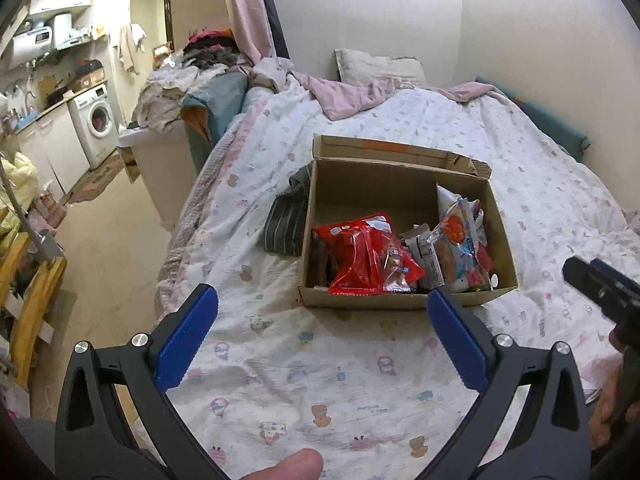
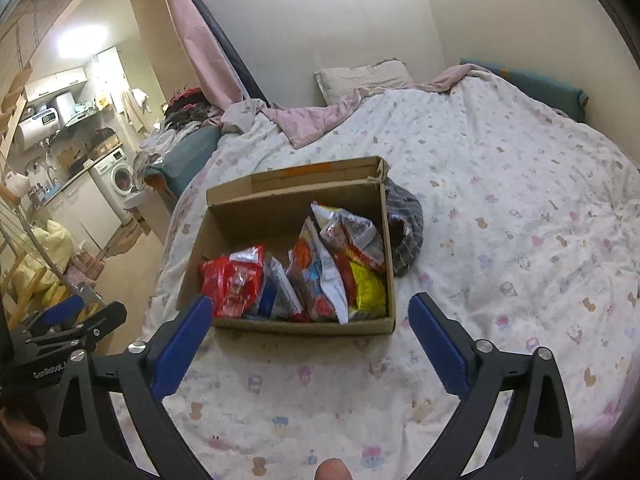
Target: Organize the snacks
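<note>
An open cardboard box [image 1: 404, 200] [image 2: 288, 200] sits on the bed. Several snack packets stand in its near half: a red packet [image 1: 366, 256] [image 2: 234, 280] at the left, an orange, white and blue packet [image 1: 456, 248] [image 2: 316, 280] further right, and a yellow packet [image 2: 366, 288] at the right. My left gripper [image 1: 322, 300] is open and empty, just short of the box's near wall. My right gripper [image 2: 310, 308] is open and empty, also at the near wall. Each gripper shows at the edge of the other's view: the right one [image 1: 600, 284], the left one [image 2: 68, 320].
A dark striped cloth [image 1: 288, 212] [image 2: 404, 228] lies against the box's far side. The bed has a patterned quilt [image 1: 320, 380] [image 2: 500, 220], a pink blanket [image 1: 352, 92] and a pillow [image 2: 360, 76] by the wall. The bed's left edge drops to the floor [image 1: 108, 240], with a washing machine [image 1: 96, 120] beyond.
</note>
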The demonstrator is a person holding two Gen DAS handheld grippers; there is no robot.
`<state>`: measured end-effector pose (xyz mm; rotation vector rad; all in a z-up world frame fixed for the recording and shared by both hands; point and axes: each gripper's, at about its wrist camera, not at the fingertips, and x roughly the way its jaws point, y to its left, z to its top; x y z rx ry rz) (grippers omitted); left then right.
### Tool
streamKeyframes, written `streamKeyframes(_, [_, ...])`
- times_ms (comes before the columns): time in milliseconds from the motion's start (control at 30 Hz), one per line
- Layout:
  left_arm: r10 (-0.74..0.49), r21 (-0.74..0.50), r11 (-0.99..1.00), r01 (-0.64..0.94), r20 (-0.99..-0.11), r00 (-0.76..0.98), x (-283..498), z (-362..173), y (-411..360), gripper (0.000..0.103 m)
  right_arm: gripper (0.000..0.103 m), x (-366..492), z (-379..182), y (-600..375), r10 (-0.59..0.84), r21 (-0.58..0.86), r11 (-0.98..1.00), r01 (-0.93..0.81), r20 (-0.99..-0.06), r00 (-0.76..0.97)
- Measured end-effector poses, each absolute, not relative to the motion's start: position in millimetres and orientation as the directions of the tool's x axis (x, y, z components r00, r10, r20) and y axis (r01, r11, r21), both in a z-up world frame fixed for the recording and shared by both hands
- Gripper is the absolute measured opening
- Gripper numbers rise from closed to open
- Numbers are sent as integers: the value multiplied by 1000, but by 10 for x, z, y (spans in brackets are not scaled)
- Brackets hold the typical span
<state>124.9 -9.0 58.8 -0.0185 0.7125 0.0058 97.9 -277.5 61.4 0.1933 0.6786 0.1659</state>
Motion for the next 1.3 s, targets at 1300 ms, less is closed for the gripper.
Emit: streamKeyframes(1300, [-24, -36, 999, 1, -655, 755, 1236, 541, -148, 103, 103, 1044, 438, -2607, 150, 136, 987, -82, -632, 760])
